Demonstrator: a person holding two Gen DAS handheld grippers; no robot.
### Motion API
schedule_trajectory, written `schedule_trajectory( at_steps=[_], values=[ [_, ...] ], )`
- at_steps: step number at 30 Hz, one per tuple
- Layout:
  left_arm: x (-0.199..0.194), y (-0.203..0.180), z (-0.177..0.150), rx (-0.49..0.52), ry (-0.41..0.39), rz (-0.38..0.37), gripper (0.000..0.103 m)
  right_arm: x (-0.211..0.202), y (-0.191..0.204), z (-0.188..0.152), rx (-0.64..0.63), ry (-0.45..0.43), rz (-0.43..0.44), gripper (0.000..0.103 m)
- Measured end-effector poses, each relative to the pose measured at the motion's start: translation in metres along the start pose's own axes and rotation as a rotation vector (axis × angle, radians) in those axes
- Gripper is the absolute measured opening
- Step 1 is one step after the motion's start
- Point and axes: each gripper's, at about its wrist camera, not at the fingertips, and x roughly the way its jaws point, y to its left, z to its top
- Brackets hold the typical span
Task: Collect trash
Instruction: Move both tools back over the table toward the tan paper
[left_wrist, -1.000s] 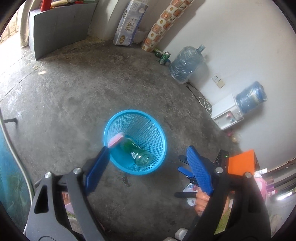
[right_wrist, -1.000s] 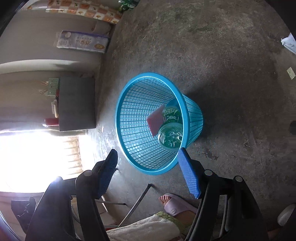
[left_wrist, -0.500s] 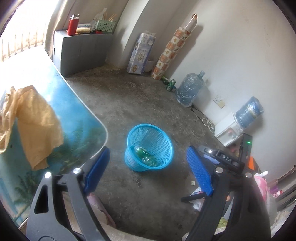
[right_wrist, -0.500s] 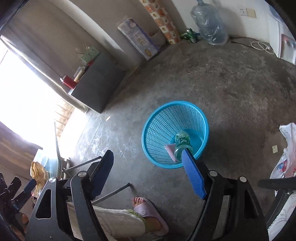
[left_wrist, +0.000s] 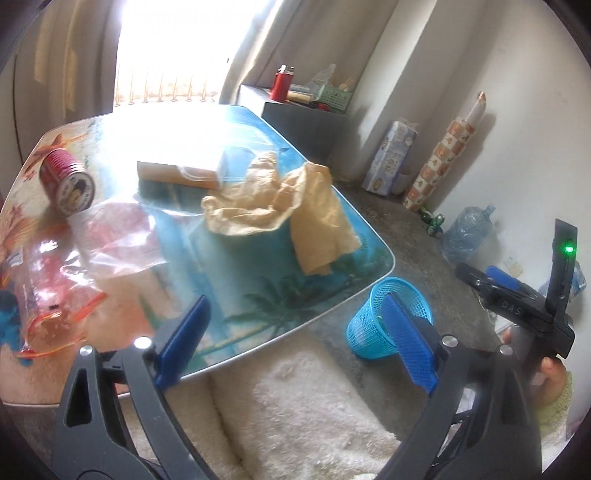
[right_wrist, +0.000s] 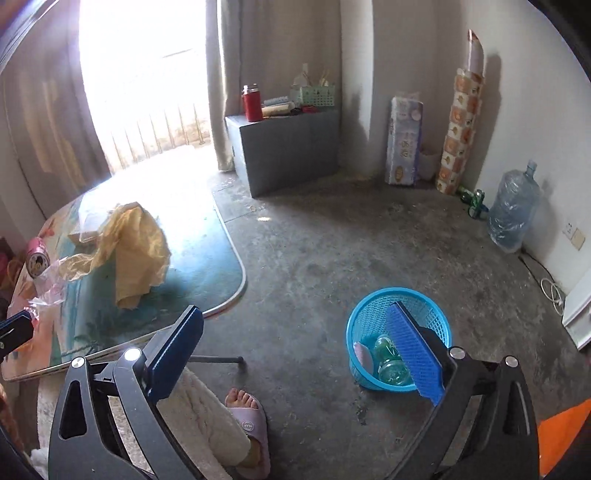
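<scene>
Jaws on both of my grippers stand wide apart with nothing between them. My left gripper (left_wrist: 295, 343) hangs over the near edge of the counter (left_wrist: 280, 295), a glass-topped surface printed with palm trees and sea. On it lie a crumpled yellow-brown paper bag (left_wrist: 280, 206), a clear plastic bag (left_wrist: 118, 240) with a pinkish tint, a red tin can (left_wrist: 68, 184) on its side, a flat cardboard box (left_wrist: 177, 171) behind the paper bag, and a red-trimmed plastic wrapper (left_wrist: 48, 306) at the left edge. My right gripper (right_wrist: 295, 350) points across the concrete floor (right_wrist: 332, 243), its right pad overlapping the blue mesh basket (right_wrist: 360, 332) in that view. I see the basket standing upright on the floor, just beyond the counter's corner, holding a green plastic bottle (right_wrist: 388, 363) and a pink item (right_wrist: 362, 356) beside it. Against the far wall stand a grey cabinet (right_wrist: 288, 147), a pack of paper rolls (right_wrist: 404, 142), a patterned rolled mat (right_wrist: 460, 122) and a large water jug (right_wrist: 513, 210). A foot in a pink slipper (right_wrist: 247, 417) rests on the floor below my right gripper.
</scene>
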Motion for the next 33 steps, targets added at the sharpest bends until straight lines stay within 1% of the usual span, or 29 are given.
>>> schedule_trajectory(
  at_steps=[2,4,6,9,11,14,17,20,23,26,28,30,31,33],
  values=[
    [-0.01,0.022,0.0,-0.045,-0.015,0.03,0.09,-0.004,0.031,0.007,-0.07,-0.016,0.035,0.096],
    [-0.02,0.043,-0.001,-0.093,-0.032,0.079,0.093,-0.007,0.059,0.011,-0.131,-0.024,0.067,0.096],
    [-0.031,0.061,-0.003,-0.127,-0.046,0.108,0.093,-0.009,0.088,0.014,-0.175,-0.023,0.075,0.096],
    [-0.044,0.085,-0.006,-0.18,-0.068,0.145,0.094,-0.01,0.119,0.016,-0.213,-0.017,0.106,0.096],
    [-0.054,0.102,-0.008,-0.203,-0.083,0.165,0.094,-0.01,0.129,0.018,-0.214,-0.008,0.123,0.096],
    [-0.064,0.119,-0.008,-0.213,-0.103,0.202,0.094,-0.012,0.143,0.023,-0.224,-0.004,0.118,0.096],
    [-0.074,0.128,-0.006,-0.218,-0.144,0.224,0.094,-0.014,0.146,0.03,-0.227,-0.02,0.119,0.096],
    [-0.08,0.138,-0.005,-0.229,-0.17,0.239,0.094,-0.014,0.143,0.039,-0.199,-0.03,0.151,0.096],
    [-0.081,0.146,-0.007,-0.258,-0.181,0.229,0.095,-0.006,0.134,0.048,-0.109,-0.001,0.215,0.096],
    [-0.079,0.149,-0.008,-0.272,-0.18,0.199,0.095,0.012,0.125,0.058,-0.006,0.083,0.277,0.096],
    [-0.077,0.148,-0.008,-0.255,-0.173,0.159,0.094,0.022,0.121,0.065,0.05,0.112,0.31,0.096],
    [-0.075,0.145,-0.005,-0.233,-0.16,0.098,0.094,0.029,0.117,0.071,0.086,0.105,0.309,0.096],
    [-0.073,0.143,-0.003,-0.22,-0.155,0.059,0.094,0.033,0.116,0.074,0.087,0.101,0.298,0.096],
    [-0.069,0.137,0.001,-0.191,-0.146,0.007,0.094,0.041,0.116,0.078,0.075,0.1,0.273,0.096]
  ],
)
